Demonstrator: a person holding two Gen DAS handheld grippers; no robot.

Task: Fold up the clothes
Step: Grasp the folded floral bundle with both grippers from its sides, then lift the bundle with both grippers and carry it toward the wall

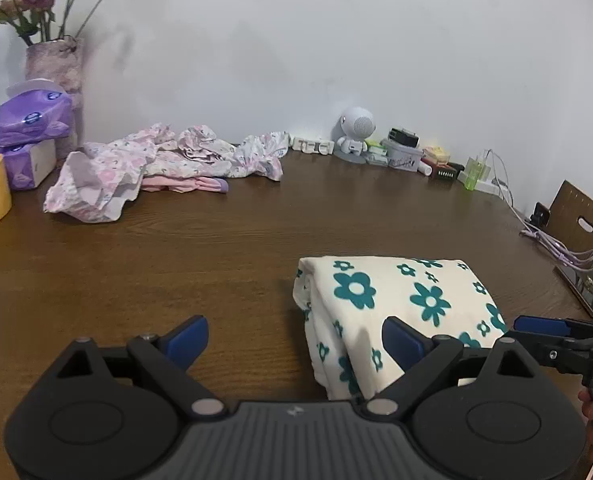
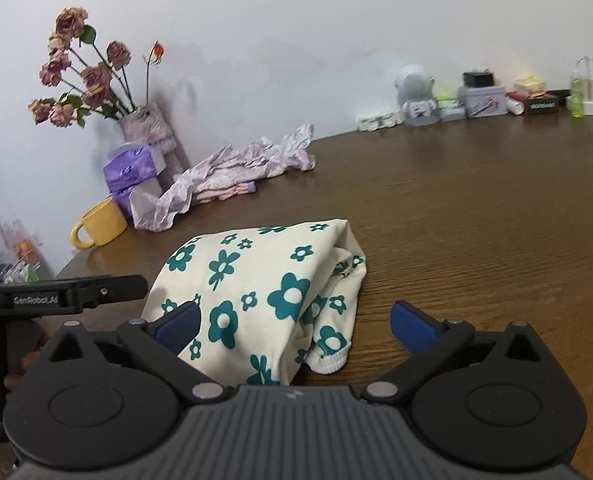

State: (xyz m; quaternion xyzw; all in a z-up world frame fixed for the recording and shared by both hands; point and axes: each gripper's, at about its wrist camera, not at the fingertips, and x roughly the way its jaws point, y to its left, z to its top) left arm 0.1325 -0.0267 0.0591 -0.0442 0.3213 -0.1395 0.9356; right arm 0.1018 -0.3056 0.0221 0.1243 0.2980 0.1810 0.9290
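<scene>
— So, taking the yellow mug (image 2: 100,224) as our marker and going left to right: what sits where?

— Just right of the mug lies a crumpled pink heap of clothes (image 1: 164,168), not yet folded. Further right, and nearer us, is the cream garment with teal flowers (image 2: 264,292), folded into a thick bundle on the wooden table (image 2: 476,220).

— And the grippers?

— The left gripper (image 1: 296,338) has its blue pads spread wide; one pad hangs over the bundle's near edge without pressing it. The right gripper (image 2: 296,320) is spread as wide, the bundle's right end lying between its pads, nothing pinched.

— How will that pink heap handle?

— Soft and light, I'd judge; thin cloth that sags and bunches, and may slide on the smooth wood. I'd pinch it at a hem or corner, one gripper at each end, so it hangs flat.

— And the folded one?

— Limp too; its loose cuff on the side away from the mug could spill out if nudged.
</scene>
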